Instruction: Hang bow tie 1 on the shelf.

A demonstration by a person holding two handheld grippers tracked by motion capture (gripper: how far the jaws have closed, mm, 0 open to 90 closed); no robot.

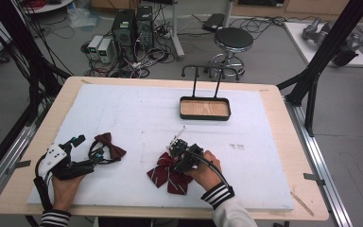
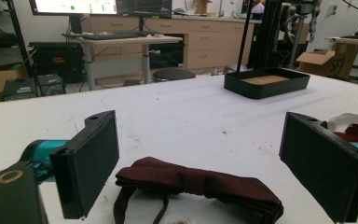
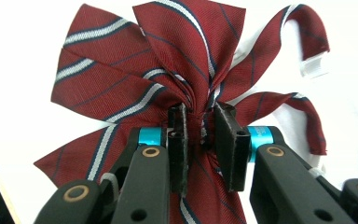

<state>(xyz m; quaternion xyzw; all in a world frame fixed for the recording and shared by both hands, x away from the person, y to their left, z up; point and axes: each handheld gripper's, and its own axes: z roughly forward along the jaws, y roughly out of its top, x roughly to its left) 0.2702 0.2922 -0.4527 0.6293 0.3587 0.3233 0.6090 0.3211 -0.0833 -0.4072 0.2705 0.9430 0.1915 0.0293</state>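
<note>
Near the table's front edge, the right gripper pinches the knot of the striped bow, jaws closed on the fabric. The left gripper gapes wide around the dark bow tie, untouched. Beyond lies bare white mat, then the black tray near the far edge.

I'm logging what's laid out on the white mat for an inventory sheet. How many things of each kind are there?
Bow ties: 2, a plain dark red bow tie and a striped red bow tie
Trays: 1, a black tray with a tall handle
Total: 3
</note>
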